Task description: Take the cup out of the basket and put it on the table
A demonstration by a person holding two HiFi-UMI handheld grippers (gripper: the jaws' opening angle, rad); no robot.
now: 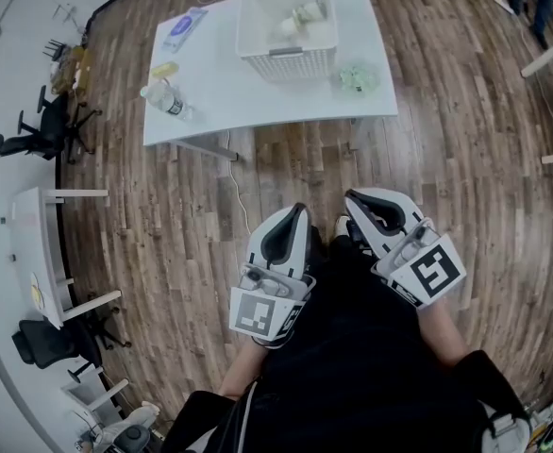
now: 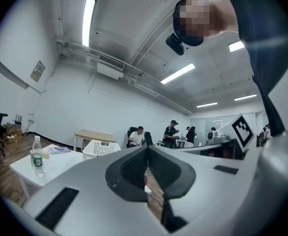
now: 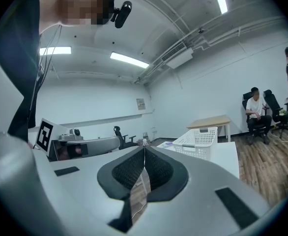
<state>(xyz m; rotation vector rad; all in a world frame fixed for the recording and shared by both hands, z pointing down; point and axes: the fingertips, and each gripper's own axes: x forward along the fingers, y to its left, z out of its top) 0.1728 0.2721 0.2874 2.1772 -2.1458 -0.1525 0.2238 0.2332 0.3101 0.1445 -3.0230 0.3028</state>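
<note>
- Left gripper [image 1: 299, 209]: fingers pressed together, holding nothing.
- Right gripper [image 1: 352, 197]: fingers likewise closed and empty.
- Cup [image 1: 307, 13] sits inside the white basket [image 1: 286, 62] on the desk [image 1: 248, 97], well apart from both grippers.

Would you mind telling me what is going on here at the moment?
A person stands a little back from the white table, holding a two-jaw gripper in each hand. The left gripper and right gripper are both shut and empty, pointing toward the table. A pale cup lies inside the white perforated plastic basket on the table, untouched. A clear plastic water bottle stands near its left edge.
</note>
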